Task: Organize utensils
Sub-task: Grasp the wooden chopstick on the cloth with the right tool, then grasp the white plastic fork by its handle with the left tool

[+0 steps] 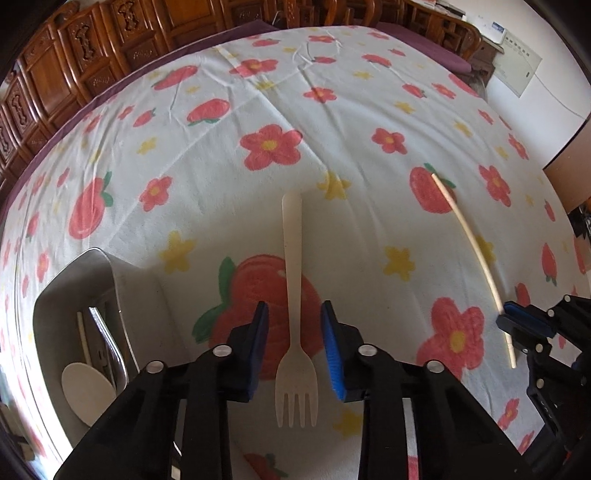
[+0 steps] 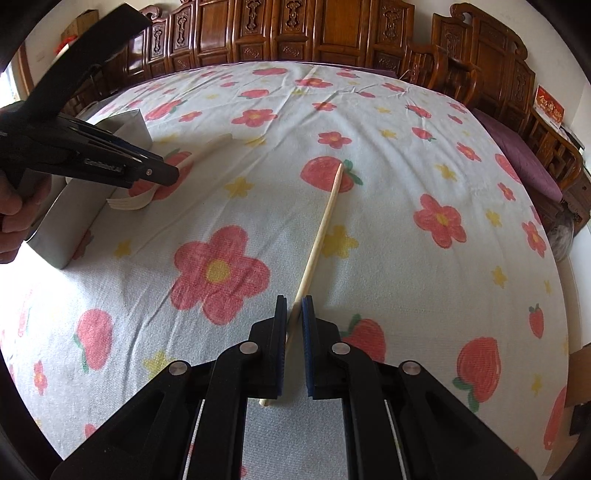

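Down on the floral cloth (image 1: 207,155) lies a pale fork (image 1: 295,314), tines toward the camera and handle pointing away, over a printed strawberry. The left hand-held gripper (image 1: 295,350) straddles its neck, wide open; both blue pads (image 1: 334,354) stand clear of the fork on either side, touching nothing. From the right wrist view the same gripper (image 2: 162,177) reaches in from the left above the fork (image 2: 147,195), and part of a hand (image 2: 14,206) shows at the frame edge.

Left of the fork sits a grey holder (image 1: 59,295), with a pale spoon (image 1: 86,391) and a thin white stick (image 1: 84,338) inside it. In the right wrist view the holder (image 2: 66,221) lies just behind the fork's tines.

Well to the right of the fork, a chopstick (image 2: 321,236) lies on the cloth with its tip on another strawberry. The right hand-held gripper (image 2: 293,347) has closed on its near end, the pads nearly together with the stick pinched between them. The left wrist view shows that gripper (image 1: 517,325) on the chopstick (image 1: 469,240) too. Carved wooden furniture (image 2: 295,33) stands behind.
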The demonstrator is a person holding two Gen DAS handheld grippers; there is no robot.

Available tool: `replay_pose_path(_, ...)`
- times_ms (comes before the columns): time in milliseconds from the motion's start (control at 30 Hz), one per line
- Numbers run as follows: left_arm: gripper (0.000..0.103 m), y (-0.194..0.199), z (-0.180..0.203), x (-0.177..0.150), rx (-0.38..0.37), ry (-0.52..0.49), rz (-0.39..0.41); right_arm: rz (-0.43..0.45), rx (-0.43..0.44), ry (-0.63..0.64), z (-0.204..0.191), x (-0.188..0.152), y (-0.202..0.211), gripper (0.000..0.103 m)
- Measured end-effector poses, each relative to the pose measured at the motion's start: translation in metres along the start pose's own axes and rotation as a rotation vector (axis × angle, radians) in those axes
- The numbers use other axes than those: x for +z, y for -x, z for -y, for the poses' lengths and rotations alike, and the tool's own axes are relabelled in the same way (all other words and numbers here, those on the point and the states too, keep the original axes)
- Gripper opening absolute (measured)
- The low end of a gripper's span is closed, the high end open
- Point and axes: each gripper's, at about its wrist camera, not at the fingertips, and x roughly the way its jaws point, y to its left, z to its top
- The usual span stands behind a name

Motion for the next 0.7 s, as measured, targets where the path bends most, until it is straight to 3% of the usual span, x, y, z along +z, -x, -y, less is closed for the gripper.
replay_pose_path(300,0.023,-0.005,0.002,0.004,0.002,0.008,0.002,-0.004,0.003,-0.006,0.001,0.0,0.0,0.01)
replay_pose_path(400,0.006,-0.005,0.003,0.003,-0.003,0.002,0.009,-0.005,0.007,-0.014,0.001,0.0,0.0,0.01)
replay_pose_path(700,0.006,0.017,0.011,-0.004,-0.013,-0.015,0.075,-0.038,0.013,-0.042,0.003,0.005,-0.002,0.009)
